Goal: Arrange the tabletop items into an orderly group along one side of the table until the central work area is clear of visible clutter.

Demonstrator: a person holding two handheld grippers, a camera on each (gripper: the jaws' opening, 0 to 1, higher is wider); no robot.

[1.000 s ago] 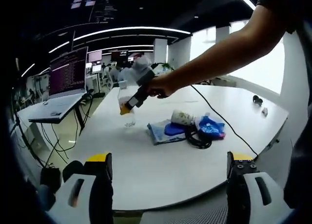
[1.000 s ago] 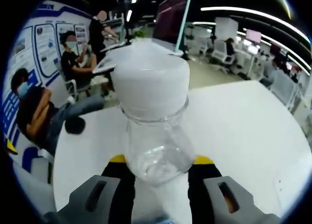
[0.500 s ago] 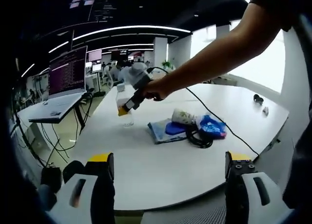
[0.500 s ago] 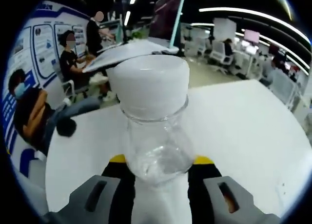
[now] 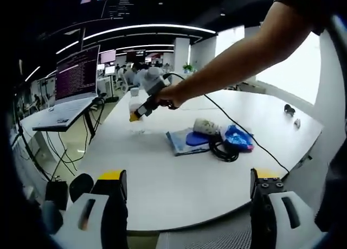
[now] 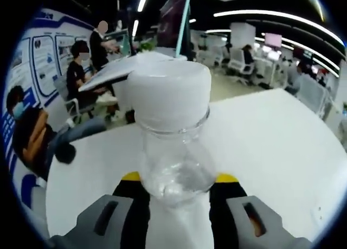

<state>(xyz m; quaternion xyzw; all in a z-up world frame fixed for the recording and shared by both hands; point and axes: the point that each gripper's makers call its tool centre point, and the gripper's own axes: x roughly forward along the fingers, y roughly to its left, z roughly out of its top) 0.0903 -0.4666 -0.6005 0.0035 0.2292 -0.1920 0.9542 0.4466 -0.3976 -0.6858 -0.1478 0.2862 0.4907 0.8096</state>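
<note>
In the left gripper view, the left gripper [image 5: 184, 205] has its jaws spread wide at 6 o'clock with nothing between them, hanging over the near edge of the white table [image 5: 162, 178]. Ahead of it at about 11 o'clock, the right gripper [image 5: 142, 108] is held by a hand [image 5: 169, 95] on an outstretched arm and pinches a clear bottle [image 5: 135, 105] near the far left part of the tabletop. Well apart from that, toward 1 o'clock, lies a cluster: a blue cloth [image 5: 181, 143], a patterned cup [image 5: 206, 126] on its side, a blue bag [image 5: 237, 138] and a coiled black cable [image 5: 222, 151], all touching or just beside one another. A laptop [image 5: 70, 86] stands on a side stand at 10 o'clock. In the right gripper view, the right gripper [image 6: 176, 192] clamps the clear bottle [image 6: 173, 162] at its lower body, upright between the yellow-tipped jaws; the bottle is transparent glass or plastic, looks empty, and carries a wide white cap [image 6: 171, 94] at 12 o'clock. Seated people [image 6: 32, 135] appear at 9 o'clock beyond the table [image 6: 271, 146].
</note>
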